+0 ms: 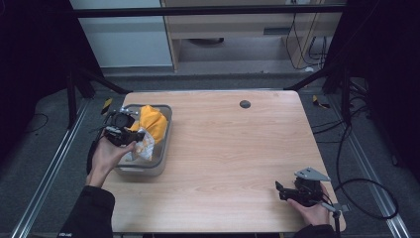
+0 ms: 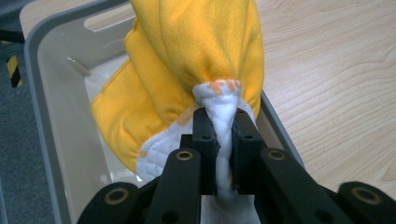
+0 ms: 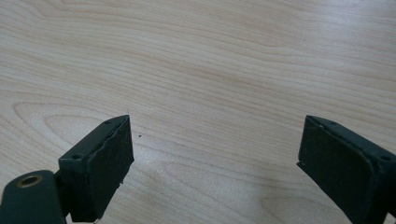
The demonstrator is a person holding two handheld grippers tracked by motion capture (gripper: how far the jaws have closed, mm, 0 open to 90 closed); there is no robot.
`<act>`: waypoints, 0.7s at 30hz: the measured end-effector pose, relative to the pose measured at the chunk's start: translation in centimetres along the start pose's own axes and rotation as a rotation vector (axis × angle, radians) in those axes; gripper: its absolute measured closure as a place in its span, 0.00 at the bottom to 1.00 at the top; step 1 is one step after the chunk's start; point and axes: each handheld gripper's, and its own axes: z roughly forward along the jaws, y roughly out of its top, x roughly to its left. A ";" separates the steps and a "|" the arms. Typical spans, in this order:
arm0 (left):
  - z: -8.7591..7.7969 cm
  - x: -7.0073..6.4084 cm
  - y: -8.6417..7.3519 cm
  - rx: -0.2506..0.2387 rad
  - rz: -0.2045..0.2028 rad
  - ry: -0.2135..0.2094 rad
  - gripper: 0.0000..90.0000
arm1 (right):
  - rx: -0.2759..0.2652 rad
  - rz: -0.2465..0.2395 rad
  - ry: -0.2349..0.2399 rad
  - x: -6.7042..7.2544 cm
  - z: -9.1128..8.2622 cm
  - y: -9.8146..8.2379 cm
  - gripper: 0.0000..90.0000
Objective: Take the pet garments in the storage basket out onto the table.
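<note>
A yellow cloth with a white quilted underside [image 1: 151,124] hangs partly out of a grey plastic bin [image 1: 163,148] at the table's left. My left gripper [image 1: 130,136] is shut on a bunched white edge of that cloth [image 2: 224,135], and the yellow part [image 2: 196,60] drapes above the bin [image 2: 51,93]. At the table's front right, my right gripper [image 1: 280,190] rests low over bare wood; in the right gripper view its jaws stand wide apart with nothing between them [image 3: 215,163].
The wooden table [image 1: 233,148] has a small round black grommet [image 1: 244,104] near its far edge. Black cables [image 1: 366,193] trail off the right side. Metal frame legs and dark floor surround the table.
</note>
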 end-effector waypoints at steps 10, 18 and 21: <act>-1.5 -0.2 0.3 -0.018 0.027 -0.013 0.92 | -0.002 -0.001 -0.001 0.0 0.0 0.0 0.11; -2.5 -1.0 0.4 -0.030 0.065 -0.042 0.92 | -0.007 -0.007 -0.005 0.0 0.0 0.0 0.11; -2.7 -1.6 0.5 -0.035 0.084 -0.058 0.92 | -0.010 -0.008 -0.005 0.0 0.0 0.0 0.11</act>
